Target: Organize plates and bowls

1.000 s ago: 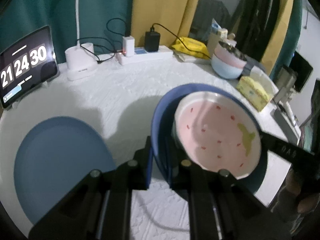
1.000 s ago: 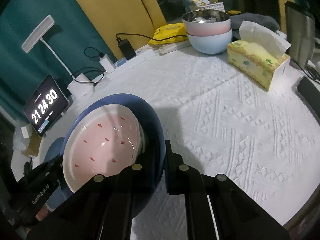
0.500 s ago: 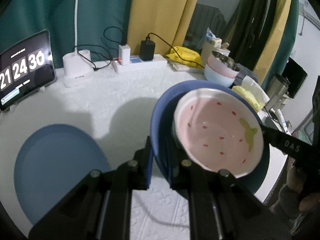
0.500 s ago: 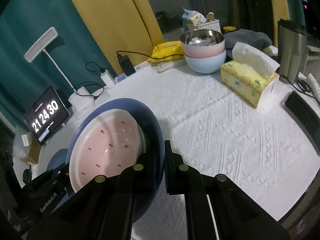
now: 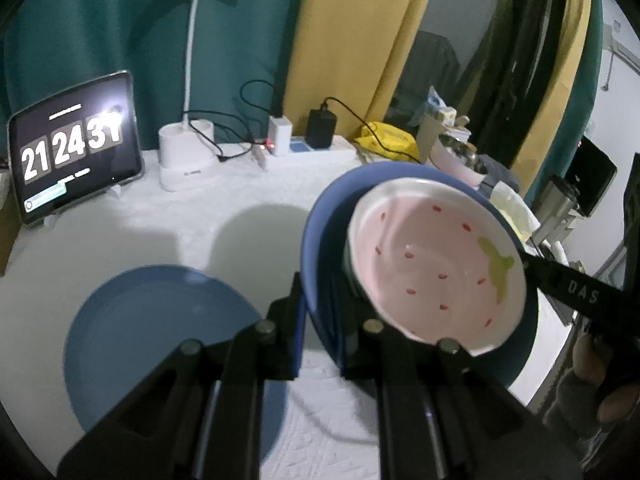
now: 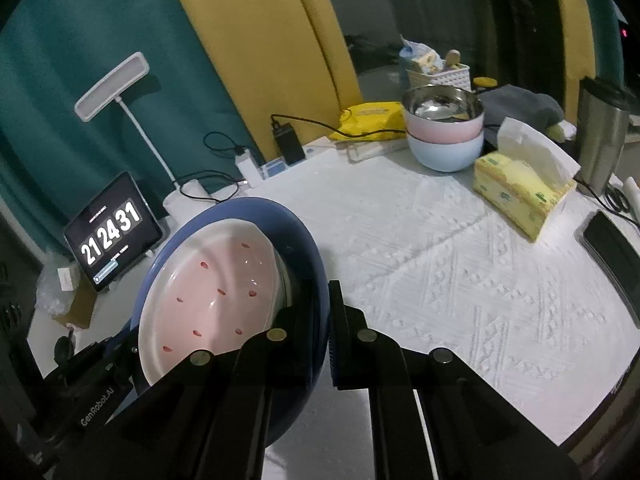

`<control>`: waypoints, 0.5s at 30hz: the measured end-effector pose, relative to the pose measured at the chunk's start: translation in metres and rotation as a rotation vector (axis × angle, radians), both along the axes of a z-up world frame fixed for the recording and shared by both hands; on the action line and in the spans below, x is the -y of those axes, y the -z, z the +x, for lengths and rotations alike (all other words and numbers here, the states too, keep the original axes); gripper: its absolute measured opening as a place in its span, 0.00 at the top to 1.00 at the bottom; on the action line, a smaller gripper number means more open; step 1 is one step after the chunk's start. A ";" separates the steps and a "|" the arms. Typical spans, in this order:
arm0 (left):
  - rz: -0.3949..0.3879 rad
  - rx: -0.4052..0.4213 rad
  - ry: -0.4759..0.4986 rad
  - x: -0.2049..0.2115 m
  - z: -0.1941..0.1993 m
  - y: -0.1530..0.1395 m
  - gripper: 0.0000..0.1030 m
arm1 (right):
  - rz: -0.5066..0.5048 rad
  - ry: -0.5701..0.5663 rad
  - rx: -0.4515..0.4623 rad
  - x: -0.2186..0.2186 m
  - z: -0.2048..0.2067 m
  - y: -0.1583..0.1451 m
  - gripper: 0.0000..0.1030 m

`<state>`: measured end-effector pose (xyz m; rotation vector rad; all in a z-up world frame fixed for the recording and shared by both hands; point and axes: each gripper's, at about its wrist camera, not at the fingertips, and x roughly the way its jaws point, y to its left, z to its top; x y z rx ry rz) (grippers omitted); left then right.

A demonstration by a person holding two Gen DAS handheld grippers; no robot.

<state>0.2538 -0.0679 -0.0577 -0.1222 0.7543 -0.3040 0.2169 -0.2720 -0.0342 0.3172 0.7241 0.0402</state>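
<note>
The left gripper and the right gripper both point down at a slant. Each one is squeezed tight, one from each side.

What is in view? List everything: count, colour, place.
blue plate: one, held off the table by both grippers, carrying the bowl
strawberry bowl: one, pink and white, on the held plate
second blue plate: one, flat on the tablecloth
stacked bowls: pink on light blue, steel-lined, far side
tissue box: one, yellow
clock tablet: one, black
desk lamp: one, white
power strip: one, white
flask: one, steel
left gripper: black, jaws shut on plate rim
right gripper: black, jaws shut on opposite rim
</note>
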 end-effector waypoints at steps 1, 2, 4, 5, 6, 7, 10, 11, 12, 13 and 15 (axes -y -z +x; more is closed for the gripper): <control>-0.002 0.002 -0.004 -0.003 -0.001 -0.001 0.89 | -0.001 -0.003 0.002 -0.003 0.001 -0.001 0.92; -0.003 0.003 -0.008 -0.006 -0.001 -0.001 0.89 | -0.002 -0.007 0.003 -0.006 0.001 -0.003 0.92; -0.005 0.009 -0.019 -0.014 -0.002 -0.003 0.89 | -0.008 -0.016 0.009 -0.014 0.002 -0.006 0.92; -0.008 0.010 -0.024 -0.017 -0.003 -0.004 0.89 | -0.010 -0.022 0.011 -0.018 0.003 -0.007 0.92; -0.009 0.012 -0.030 -0.021 -0.003 -0.005 0.89 | -0.012 -0.027 0.013 -0.022 0.003 -0.009 0.92; -0.010 0.014 -0.038 -0.026 -0.004 -0.005 0.89 | -0.015 -0.034 0.015 -0.027 0.004 -0.010 0.92; -0.013 0.015 -0.056 -0.039 -0.005 -0.005 0.89 | -0.020 -0.052 0.017 -0.040 0.007 -0.012 0.92; -0.014 0.015 -0.062 -0.043 -0.006 -0.005 0.89 | -0.023 -0.058 0.018 -0.045 0.008 -0.013 0.92; -0.016 0.015 -0.067 -0.048 -0.007 -0.005 0.89 | -0.025 -0.064 0.017 -0.050 0.009 -0.013 0.92; -0.019 0.014 -0.075 -0.053 -0.007 -0.004 0.89 | -0.026 -0.070 0.017 -0.055 0.010 -0.013 0.92; -0.025 0.010 -0.086 -0.062 -0.008 -0.002 0.89 | -0.026 -0.081 0.013 -0.063 0.012 -0.013 0.92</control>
